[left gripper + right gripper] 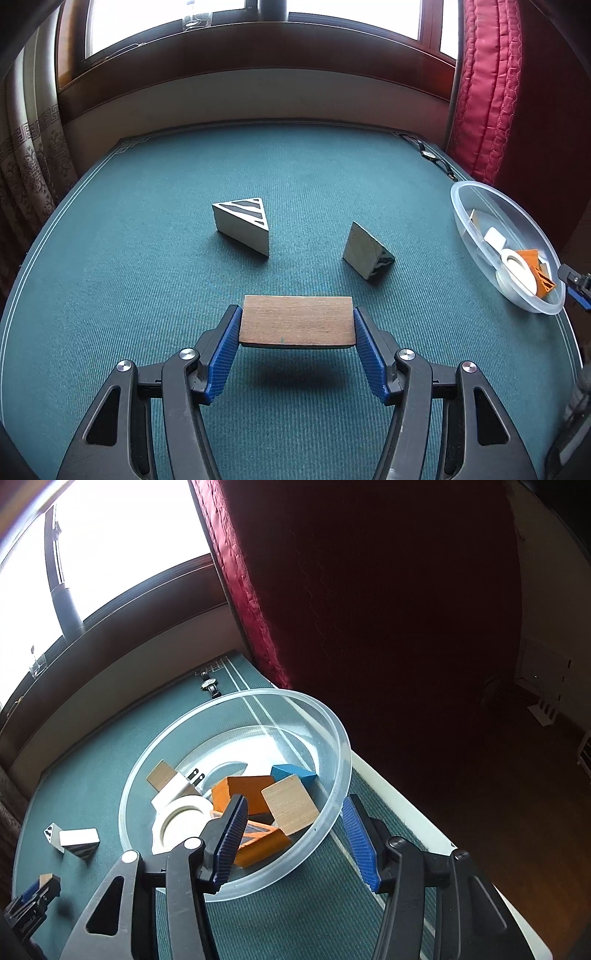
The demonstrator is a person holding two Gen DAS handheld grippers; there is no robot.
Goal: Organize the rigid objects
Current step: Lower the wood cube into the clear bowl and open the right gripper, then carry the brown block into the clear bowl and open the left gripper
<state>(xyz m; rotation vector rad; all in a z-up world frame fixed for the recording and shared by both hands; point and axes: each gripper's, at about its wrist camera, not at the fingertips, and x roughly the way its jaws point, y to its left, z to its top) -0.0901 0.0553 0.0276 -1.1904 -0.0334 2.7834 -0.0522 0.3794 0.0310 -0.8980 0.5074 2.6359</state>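
L gripper (297,325) is clamping the wooden block (296,321) by its ends, lifting it clear of the table (147,221). R gripper (291,834) is gaping wide, holding nothing (straddling the bowl (332,720) rim). Risk: block pivoting out during transfer to the bowl.
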